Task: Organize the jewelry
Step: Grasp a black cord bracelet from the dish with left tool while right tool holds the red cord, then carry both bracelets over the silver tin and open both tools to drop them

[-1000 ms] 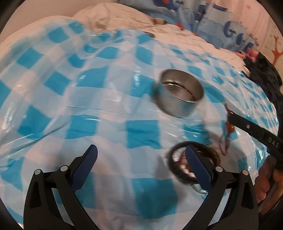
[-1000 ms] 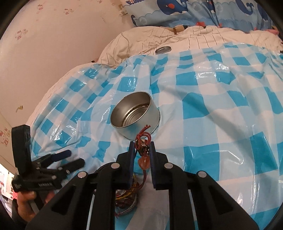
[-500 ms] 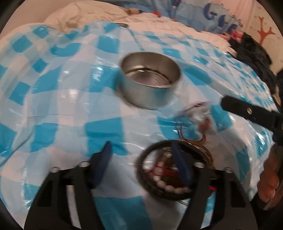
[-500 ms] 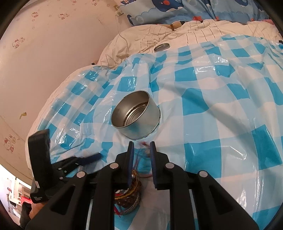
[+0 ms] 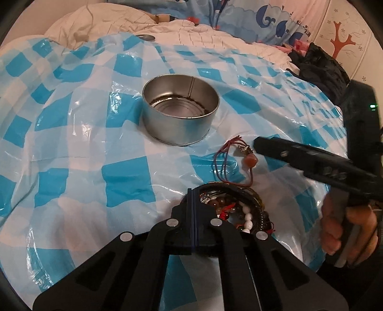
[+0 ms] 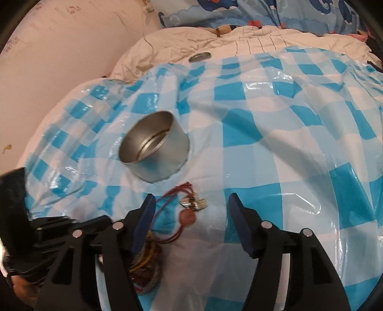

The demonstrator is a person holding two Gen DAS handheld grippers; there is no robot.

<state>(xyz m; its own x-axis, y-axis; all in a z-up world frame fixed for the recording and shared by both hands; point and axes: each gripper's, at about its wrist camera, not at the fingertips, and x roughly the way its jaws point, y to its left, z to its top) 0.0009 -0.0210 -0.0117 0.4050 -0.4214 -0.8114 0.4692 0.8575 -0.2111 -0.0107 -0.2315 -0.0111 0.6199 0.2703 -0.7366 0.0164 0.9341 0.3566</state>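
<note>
A round metal tin (image 5: 180, 112) stands empty on the blue-checked plastic sheet; it also shows in the right wrist view (image 6: 155, 155). A red cord necklace with an orange pendant (image 5: 250, 160) lies loose on the sheet near the tin, also in the right wrist view (image 6: 189, 216). A pile of bead bracelets (image 5: 235, 211) sits in a dark ring just below it. My left gripper (image 5: 194, 193) is shut at the left rim of that pile; I cannot tell whether it pinches anything. My right gripper (image 6: 190, 205) is open around the necklace.
The checked plastic sheet (image 5: 71, 143) covers a soft bed. A small metal lid (image 5: 144, 37) lies at the sheet's far edge by the white quilt (image 5: 107, 21). Dark clothing (image 5: 320, 69) lies at the far right. A pink wall (image 6: 59, 47) stands on the left.
My right gripper opened and the red cord necklace dropped onto the sheet. My left gripper closed at the bracelet pile and moved nearer to it.
</note>
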